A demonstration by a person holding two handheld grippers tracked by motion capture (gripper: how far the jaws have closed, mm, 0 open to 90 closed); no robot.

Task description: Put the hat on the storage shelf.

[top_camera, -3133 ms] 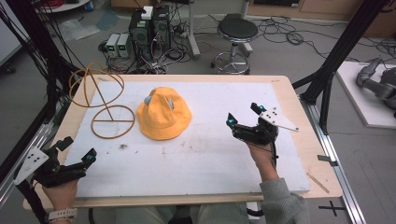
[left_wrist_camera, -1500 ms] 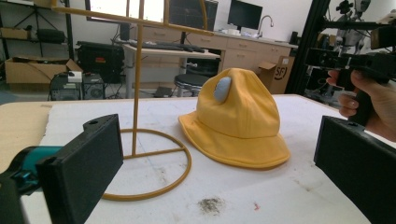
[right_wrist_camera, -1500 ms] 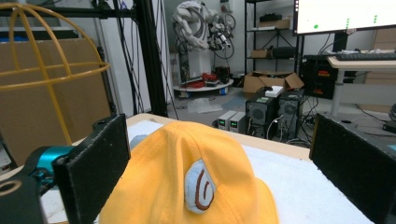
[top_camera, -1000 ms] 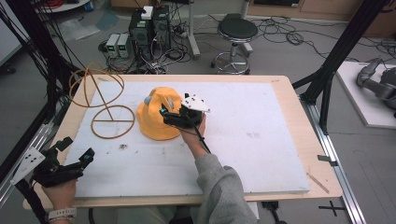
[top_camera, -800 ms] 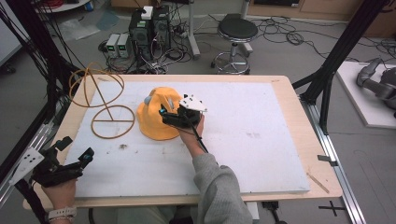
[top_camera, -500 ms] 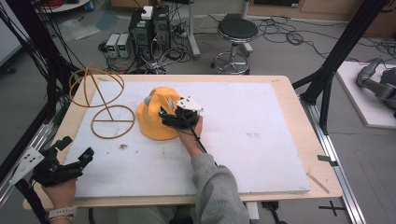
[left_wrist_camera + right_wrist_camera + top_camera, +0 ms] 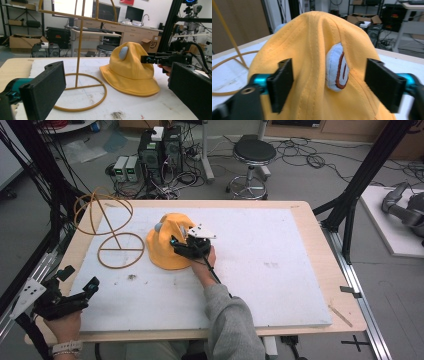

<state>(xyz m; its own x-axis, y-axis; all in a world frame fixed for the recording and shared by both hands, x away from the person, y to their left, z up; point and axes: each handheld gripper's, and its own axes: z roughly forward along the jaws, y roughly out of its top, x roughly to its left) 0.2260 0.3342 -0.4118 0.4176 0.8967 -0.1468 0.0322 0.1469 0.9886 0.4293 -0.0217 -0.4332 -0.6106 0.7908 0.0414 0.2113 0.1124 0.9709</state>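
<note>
Hat (image 7: 167,247) of yellow cloth, a bucket style with a pale blue patch (image 7: 337,68), sits on the white table (image 7: 280,270) just beside a wire hat stand (image 7: 112,232). The right gripper (image 7: 186,245) reaches onto its crown from the person's side, jaws on either flank of the patch; they have just been closing, with the crown's fabric between them, yet are not clamped. The left gripper (image 7: 75,282) hovers at the table's near-left corner, jaws released, nothing between them, well apart from the hat.
</note>
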